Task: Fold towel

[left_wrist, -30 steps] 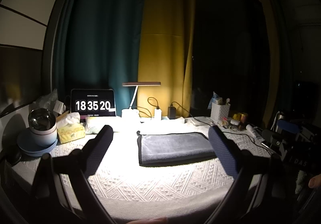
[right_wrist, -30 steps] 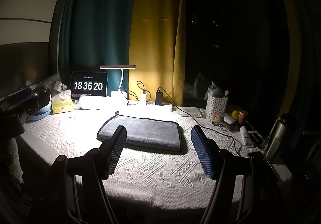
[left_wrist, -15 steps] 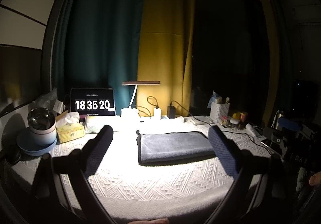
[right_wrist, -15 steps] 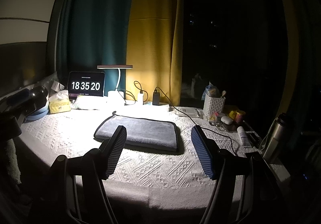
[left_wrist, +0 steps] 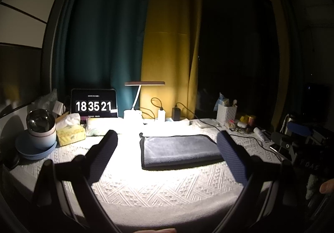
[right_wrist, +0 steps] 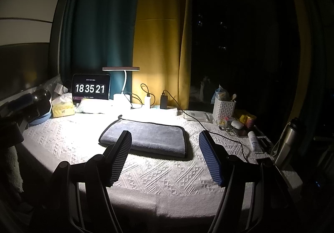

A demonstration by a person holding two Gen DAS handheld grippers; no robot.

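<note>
On table, one folded towel, two tongs wide apart, empty

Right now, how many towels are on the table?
1. A grey towel lies folded flat mid-table, in front of the lamp, between the clock screen side and the white basket side. Dark edges could hide more.
</note>
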